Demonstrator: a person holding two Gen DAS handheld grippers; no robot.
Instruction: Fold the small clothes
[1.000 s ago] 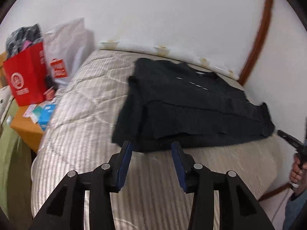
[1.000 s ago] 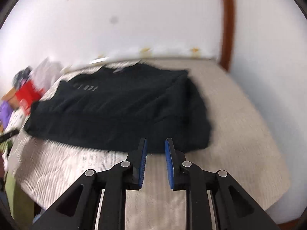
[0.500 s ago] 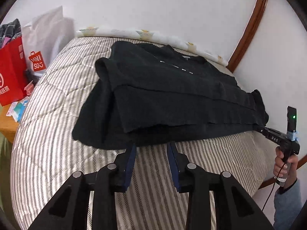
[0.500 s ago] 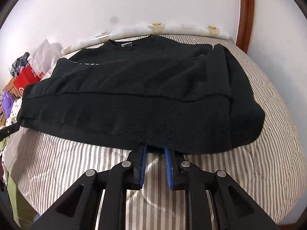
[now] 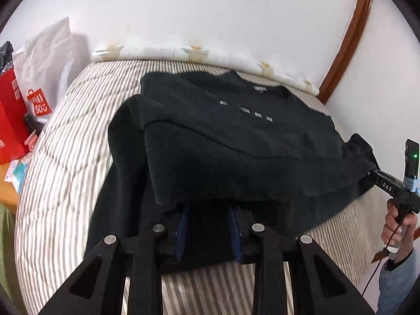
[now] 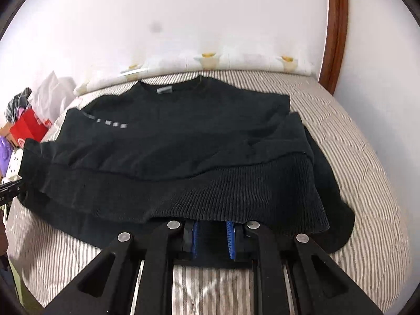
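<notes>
Your left gripper (image 5: 208, 229) has just been closing, and its blue pads sit over the near hem of the black sweater (image 5: 236, 152) with dark cloth lying between them; whether they already pinch that cloth you cannot tell, because the folded top layer hangs over the fingertips. Your right gripper (image 6: 212, 239) is in the same position farther along the hem, jaws narrow, the ribbed band draped over its tips, and again the bite itself is hidden. The sweater (image 6: 183, 152) lies straight ahead of both claws, collar away from you, sleeves already turned in and the lower part doubled back. Judge it as soft, thick knit: light enough to lift from two points, limp enough to sag between them, not slippery, nothing to break. The ribbed hem is probably the firmest place to hold, near each outer corner, and you should catch every layer or the under one may stay behind. Beneath it, the striped quilted mattress (image 5: 65, 162) should give a little and may drag on the cloth. Beyond the collar a pale printed roll (image 6: 210, 61) lies against the white wall (image 6: 183, 13), with brown wooden trim (image 6: 336, 26) to the right. Off to the left stand a red bag (image 5: 10, 115) and a white shopping bag (image 5: 50, 65).
</notes>
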